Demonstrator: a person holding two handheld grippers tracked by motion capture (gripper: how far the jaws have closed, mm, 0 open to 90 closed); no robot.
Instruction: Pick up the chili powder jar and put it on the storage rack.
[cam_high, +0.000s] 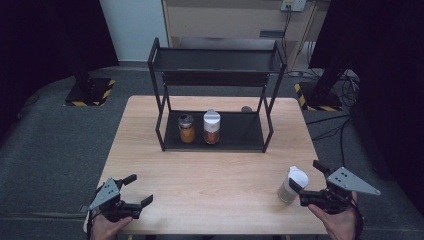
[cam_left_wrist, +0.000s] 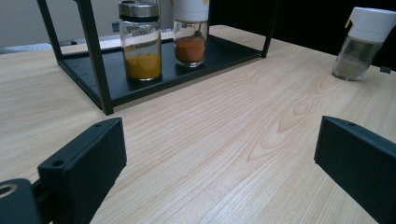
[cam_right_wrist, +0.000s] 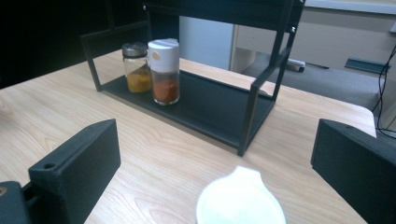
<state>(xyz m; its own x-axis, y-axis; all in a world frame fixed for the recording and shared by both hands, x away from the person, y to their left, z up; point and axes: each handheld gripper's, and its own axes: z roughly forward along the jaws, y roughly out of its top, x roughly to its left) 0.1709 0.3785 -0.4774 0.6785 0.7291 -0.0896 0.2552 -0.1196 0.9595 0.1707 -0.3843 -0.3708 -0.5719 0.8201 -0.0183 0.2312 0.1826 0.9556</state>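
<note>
White-capped jar (cam_high: 292, 184) near right gripper (cam_high: 309, 182); rack (cam_high: 214, 138) beyond.

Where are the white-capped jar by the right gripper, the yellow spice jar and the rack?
white-capped jar (cam_high: 291, 185), high view, on its side wall.
yellow spice jar (cam_left_wrist: 142, 46), left gripper view, on its glass.
rack (cam_right_wrist: 212, 112), right gripper view, on its bottom shelf.

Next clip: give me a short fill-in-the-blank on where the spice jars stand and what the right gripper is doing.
1. The right gripper has its jaws open around the white-capped jar, which stands on the bare ____.
2. On the lower shelf of the black rack stand ____ jars.
3. The metal-lidded jar holds ____ powder.
4. The white-lidded jar on the shelf holds ____ powder.

Missing words: table; two; yellow; red-orange
</note>
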